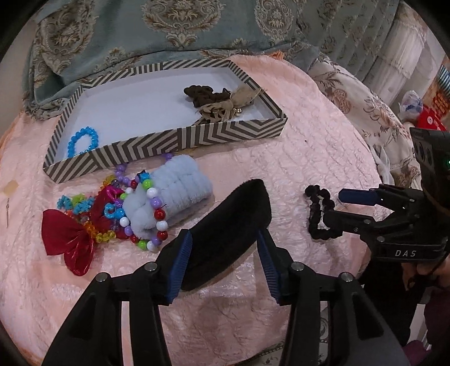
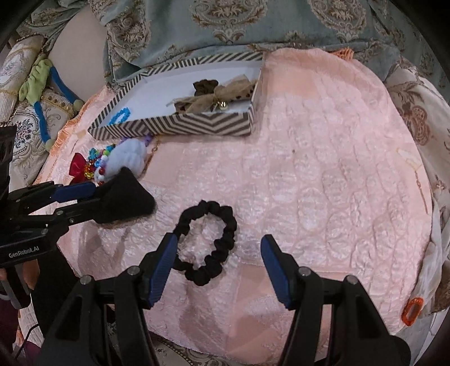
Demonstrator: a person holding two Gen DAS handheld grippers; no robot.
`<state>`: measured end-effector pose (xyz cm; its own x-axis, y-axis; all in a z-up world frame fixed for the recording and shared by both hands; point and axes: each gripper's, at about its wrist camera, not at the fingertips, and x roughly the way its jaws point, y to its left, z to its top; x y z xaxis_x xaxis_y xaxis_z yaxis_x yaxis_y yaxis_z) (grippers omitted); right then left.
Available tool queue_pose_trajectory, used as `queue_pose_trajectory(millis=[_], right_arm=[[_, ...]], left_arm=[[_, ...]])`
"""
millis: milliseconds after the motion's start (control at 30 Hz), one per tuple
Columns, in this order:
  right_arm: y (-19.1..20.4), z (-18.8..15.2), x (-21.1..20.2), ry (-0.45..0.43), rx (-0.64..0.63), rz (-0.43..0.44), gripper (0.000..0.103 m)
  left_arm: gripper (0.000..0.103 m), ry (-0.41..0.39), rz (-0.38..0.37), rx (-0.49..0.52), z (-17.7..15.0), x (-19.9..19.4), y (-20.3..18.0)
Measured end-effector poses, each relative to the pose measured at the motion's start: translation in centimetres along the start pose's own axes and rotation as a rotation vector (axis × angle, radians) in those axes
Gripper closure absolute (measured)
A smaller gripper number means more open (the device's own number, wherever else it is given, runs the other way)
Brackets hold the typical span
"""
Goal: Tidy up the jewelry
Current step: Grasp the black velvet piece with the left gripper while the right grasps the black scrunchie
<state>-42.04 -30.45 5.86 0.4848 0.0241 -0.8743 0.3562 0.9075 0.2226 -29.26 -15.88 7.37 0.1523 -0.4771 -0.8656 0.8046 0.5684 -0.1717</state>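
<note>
My left gripper is shut on a wide black fuzzy headband, held just above the pink quilt; it also shows in the right wrist view. My right gripper is open, its fingers either side of a black scrunchie lying flat on the quilt; the scrunchie also shows in the left wrist view. A chevron-striped box holds a brown bow scrunchie and a blue bead bracelet.
A pile lies before the box: pale blue fluffy band, coloured bead bracelets, a red bow. A patterned teal pillow lies behind. An orange ring sits at the quilt's right edge.
</note>
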Motion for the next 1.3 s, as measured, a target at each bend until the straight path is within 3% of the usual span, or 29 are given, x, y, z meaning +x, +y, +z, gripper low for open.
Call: queue_pose_trajectory(millis=[67,100,200,300,500,733,1300], right_arm=[[0.0,-0.1,0.3,-0.013,-0.002,0.002,0.043],[0.0,-0.2,0.5,-0.019,-0.009,0.002,0.055],[0.2,-0.3,1.4,-0.008,-0.036,-0.023,0.086],[0.6,-0.4,1.4,-0.03,-0.068,-0.04,0.094],[1.5,0.6,-1.7,-0.122,-0.096,-0.012,0.096],[2.6,3.0,-5.0,-0.211,-0.104,0.023,0.096],[5.4,8.2,-6.5,-0.283,-0.135,0.059,0.096]], left_arm=[[0.071,-0.01,0.005,-0.002,-0.1,0.2,-0.1],[0.073,-0.007,0.009,-0.003,-0.2,0.4,-0.1],[0.099,0.019,0.0,-0.026,-0.5,1.0,0.1],[0.103,0.016,-0.019,-0.072,-0.8,0.8,0.6],[0.103,-0.055,-0.009,-0.099,-0.2,-2.3,0.9],[0.103,-0.155,0.056,-0.084,1.5,-6.1,0.9],[0.103,-0.227,0.224,-0.125,5.3,-8.9,4.9]])
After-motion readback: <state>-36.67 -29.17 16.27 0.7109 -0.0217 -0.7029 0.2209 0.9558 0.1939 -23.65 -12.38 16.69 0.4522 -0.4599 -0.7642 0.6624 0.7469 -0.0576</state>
